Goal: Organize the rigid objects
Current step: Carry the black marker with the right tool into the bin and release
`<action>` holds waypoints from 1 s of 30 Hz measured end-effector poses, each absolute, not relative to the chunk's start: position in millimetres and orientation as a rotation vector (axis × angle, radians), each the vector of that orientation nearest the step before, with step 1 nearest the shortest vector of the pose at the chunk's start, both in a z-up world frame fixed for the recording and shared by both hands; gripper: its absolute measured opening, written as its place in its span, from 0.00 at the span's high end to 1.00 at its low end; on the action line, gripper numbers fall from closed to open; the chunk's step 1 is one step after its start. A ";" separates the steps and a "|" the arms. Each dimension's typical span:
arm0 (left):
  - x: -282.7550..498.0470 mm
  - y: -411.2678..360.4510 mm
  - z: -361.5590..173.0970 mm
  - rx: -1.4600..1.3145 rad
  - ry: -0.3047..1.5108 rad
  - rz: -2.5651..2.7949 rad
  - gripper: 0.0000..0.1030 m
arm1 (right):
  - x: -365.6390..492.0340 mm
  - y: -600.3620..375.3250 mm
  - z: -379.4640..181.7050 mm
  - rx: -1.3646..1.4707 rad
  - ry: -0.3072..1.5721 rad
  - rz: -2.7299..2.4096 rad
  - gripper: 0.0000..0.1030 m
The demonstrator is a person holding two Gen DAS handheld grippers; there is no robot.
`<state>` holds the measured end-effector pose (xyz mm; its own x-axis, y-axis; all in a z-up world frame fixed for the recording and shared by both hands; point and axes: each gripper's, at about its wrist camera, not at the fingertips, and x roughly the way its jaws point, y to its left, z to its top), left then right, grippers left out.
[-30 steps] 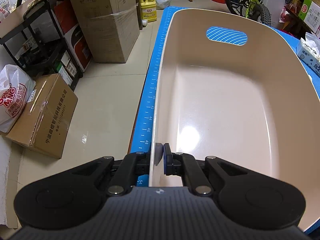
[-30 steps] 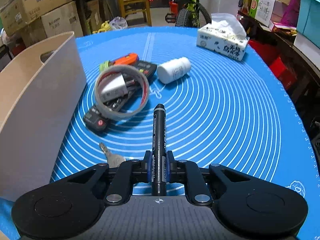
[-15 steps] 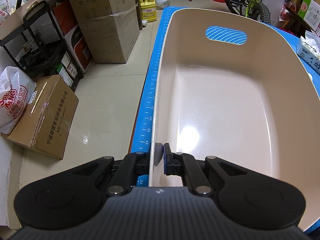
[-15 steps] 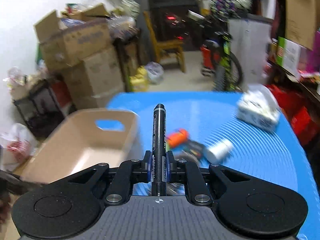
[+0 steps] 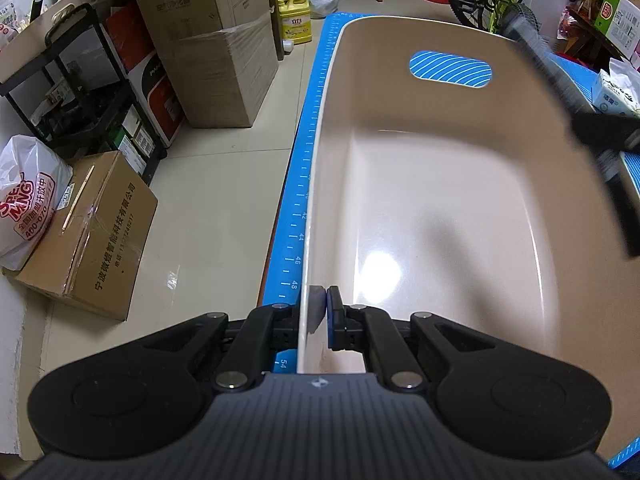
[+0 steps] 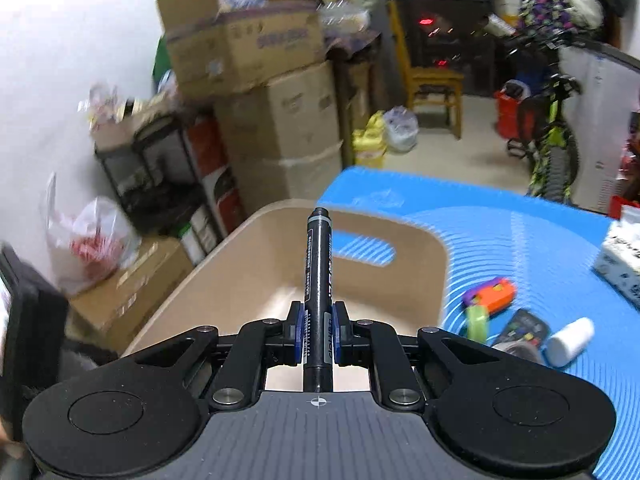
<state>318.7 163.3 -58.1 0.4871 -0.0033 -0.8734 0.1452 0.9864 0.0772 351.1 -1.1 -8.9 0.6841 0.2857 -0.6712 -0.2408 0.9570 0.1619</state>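
The left gripper (image 5: 319, 312) is clamped on the near left wall of the beige bin (image 5: 440, 208), one pad outside the rim and one inside. The bin's glossy floor shows only a light glare and a soft shadow, with nothing lying in it; an oval handle slot pierces its far wall. The bin sits along the left edge of the blue mat (image 5: 298, 208), beside the ruler marks printed there.

The right gripper (image 6: 316, 334) is closed on a black marker (image 6: 318, 280), gripping it near its rear end so the capped barrel points straight ahead. The marker is slim and dark, with white lettering along its length, and it hangs above the bin's (image 6: 240, 280) open top, clear of the walls.

Out on the mat (image 6: 520, 240), just beside the bin's right wall, lie an orange and purple toy (image 6: 490, 292), a green piece (image 6: 477, 322), a dark remote (image 6: 522, 330) and a white bottle (image 6: 570, 342) on its side. A tissue pack (image 6: 622, 264) sits toward the mat's right edge. Cardboard boxes (image 5: 224, 68) stand on the floor left of the table.
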 end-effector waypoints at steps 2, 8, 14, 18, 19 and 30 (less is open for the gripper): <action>318.5 162.6 -58.2 0.151 1.059 -0.090 0.92 | 356.1 9.5 -20.1 0.026 0.815 0.314 0.77; 318.0 162.1 -58.8 0.158 1.059 -0.089 0.92 | 366.8 33.8 -45.2 -0.107 0.933 0.352 0.77; 317.6 162.1 -58.7 0.164 1.058 -0.090 0.91 | 371.3 50.9 -64.8 -0.225 1.041 0.389 0.77; 317.2 160.2 -58.1 0.170 1.056 -0.090 0.92 | 370.7 52.4 -68.5 -0.233 1.079 0.389 0.77; 317.3 160.3 -58.0 0.171 1.056 -0.090 0.92 | 370.8 51.6 -68.2 -0.228 1.083 0.387 0.77; 319.0 159.2 -59.9 0.178 1.061 -0.085 0.91 | 353.5 14.8 -34.9 -0.113 0.917 0.416 0.40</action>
